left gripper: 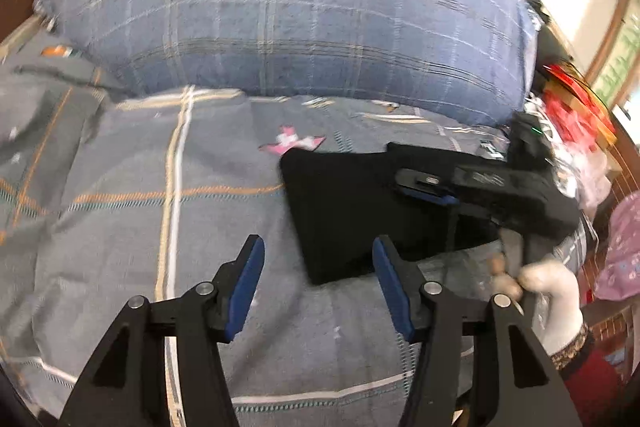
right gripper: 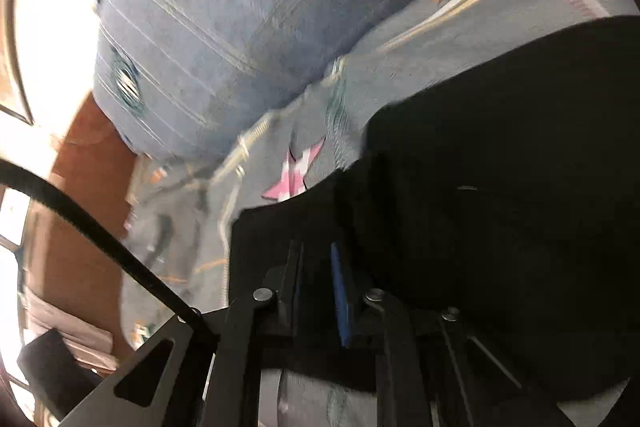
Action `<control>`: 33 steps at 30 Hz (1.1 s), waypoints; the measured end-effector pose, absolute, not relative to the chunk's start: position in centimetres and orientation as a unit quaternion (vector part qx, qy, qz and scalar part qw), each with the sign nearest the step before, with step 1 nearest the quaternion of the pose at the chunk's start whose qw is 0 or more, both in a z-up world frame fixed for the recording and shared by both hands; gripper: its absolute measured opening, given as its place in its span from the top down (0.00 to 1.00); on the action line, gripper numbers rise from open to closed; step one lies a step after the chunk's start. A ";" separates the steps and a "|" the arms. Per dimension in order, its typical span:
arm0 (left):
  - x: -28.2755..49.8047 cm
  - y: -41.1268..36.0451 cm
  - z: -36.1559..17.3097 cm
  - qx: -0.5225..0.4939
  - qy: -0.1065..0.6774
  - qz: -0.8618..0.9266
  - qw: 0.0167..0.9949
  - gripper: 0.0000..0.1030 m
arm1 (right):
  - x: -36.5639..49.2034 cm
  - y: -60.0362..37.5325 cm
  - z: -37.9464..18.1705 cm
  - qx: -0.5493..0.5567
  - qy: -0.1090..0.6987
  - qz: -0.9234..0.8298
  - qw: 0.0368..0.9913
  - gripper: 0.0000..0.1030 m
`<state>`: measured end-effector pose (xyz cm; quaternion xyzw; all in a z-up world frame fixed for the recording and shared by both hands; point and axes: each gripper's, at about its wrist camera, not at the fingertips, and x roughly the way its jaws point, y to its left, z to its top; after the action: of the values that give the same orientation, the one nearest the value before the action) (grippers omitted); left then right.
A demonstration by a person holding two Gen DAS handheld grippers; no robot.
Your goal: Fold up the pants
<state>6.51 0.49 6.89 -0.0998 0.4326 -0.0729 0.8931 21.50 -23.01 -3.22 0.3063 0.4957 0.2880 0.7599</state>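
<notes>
The black pants (left gripper: 352, 211) lie folded into a compact block on the grey checked bedsheet (left gripper: 120, 187), right of centre in the left wrist view. My left gripper (left gripper: 318, 259) is open and empty, hovering just short of the pants' near left corner. My right gripper (left gripper: 428, 189) reaches in from the right over the pants, its blue-padded fingers close together on the black cloth. In the right wrist view the pants (right gripper: 500, 207) fill the right half, and the right gripper (right gripper: 316, 267) has its fingers nearly together with black cloth between them.
A large blue checked pillow (left gripper: 288, 11) lies along the back of the bed. A cluttered pile with red packaging (left gripper: 576, 107) stands at the right edge. A white-gloved hand (left gripper: 556, 295) holds the right gripper. A wooden floor (right gripper: 88, 187) shows to the left.
</notes>
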 end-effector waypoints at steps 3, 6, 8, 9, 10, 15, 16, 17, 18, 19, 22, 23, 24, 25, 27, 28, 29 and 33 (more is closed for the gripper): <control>8.6 -2.1 7.5 -0.081 0.440 -0.113 0.887 0.44 | 18.4 -27.8 -0.8 0.287 0.444 0.267 0.806 0.56; 11.1 -6.0 7.8 -0.055 0.451 -0.155 0.877 0.44 | 14.8 -34.6 -0.2 0.304 0.398 0.200 0.842 0.54; 13.0 -9.4 8.0 -0.033 0.458 -0.187 0.868 0.44 | 13.0 -38.5 -0.6 0.326 0.376 0.151 0.854 0.54; 14.2 -11.6 8.0 -0.021 0.464 -0.206 0.861 0.43 | 12.1 -40.5 -1.2 0.347 0.367 0.126 0.854 0.52; 15.3 -13.4 7.9 -0.012 0.470 -0.223 0.854 0.42 | 11.6 -41.9 -1.7 0.367 0.361 0.112 0.850 0.52; 22.3 -23.5 5.1 0.014 0.527 -0.306 0.793 0.40 | 11.3 -45.9 -5.0 0.432 0.365 0.076 0.821 0.51; 23.2 -24.6 4.6 0.012 0.534 -0.313 0.785 0.40 | 11.4 -45.9 -5.5 0.442 0.365 0.076 0.815 0.51; 24.8 -26.5 3.9 0.007 0.544 -0.326 0.774 0.40 | 11.7 -45.9 -5.8 0.451 0.364 0.081 0.811 0.51; 25.7 -27.8 3.7 0.006 0.546 -0.331 0.770 0.40 | 11.8 -46.0 -6.0 0.459 0.358 0.089 0.808 0.51; 26.6 -29.0 3.5 0.006 0.547 -0.335 0.767 0.40 | 11.9 -46.1 -5.9 0.459 0.356 0.092 0.809 0.51; 29.1 -32.8 2.8 0.017 0.540 -0.352 0.764 0.40 | 13.2 -45.8 -5.7 0.439 0.358 0.093 0.819 0.50; 29.8 -34.0 2.3 0.026 0.543 -0.358 0.759 0.40 | 13.7 -46.0 -5.5 0.434 0.358 0.093 0.821 0.50; 30.4 -35.4 1.5 0.039 0.550 -0.366 0.750 0.40 | 13.8 -46.9 -5.4 0.429 0.359 0.094 0.823 0.50; 30.6 -35.8 1.0 0.044 0.555 -0.373 0.743 0.40 | 14.1 -46.9 -5.4 0.422 0.359 0.093 0.827 0.50; 31.0 -37.5 -0.8 0.071 0.569 -0.382 0.725 0.36 | 14.4 -46.7 -5.4 0.412 0.355 0.091 0.834 0.49; 30.9 -37.9 -1.4 0.085 0.572 -0.379 0.722 0.34 | 14.7 -46.5 -5.1 0.409 0.352 0.090 0.837 0.49; 30.8 -38.5 -2.0 0.103 0.574 -0.377 0.720 0.34 | 14.9 -46.6 -5.1 0.411 0.345 0.092 0.839 0.48; 28.9 -39.6 -1.3 0.184 0.538 -0.358 0.741 0.77 | 15.1 -46.8 -5.5 0.431 0.318 0.130 0.835 0.65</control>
<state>28.90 -39.60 -1.30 0.1840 0.5376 -0.3585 0.7407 15.11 -46.82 -5.52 0.4305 0.3179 0.1299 0.8347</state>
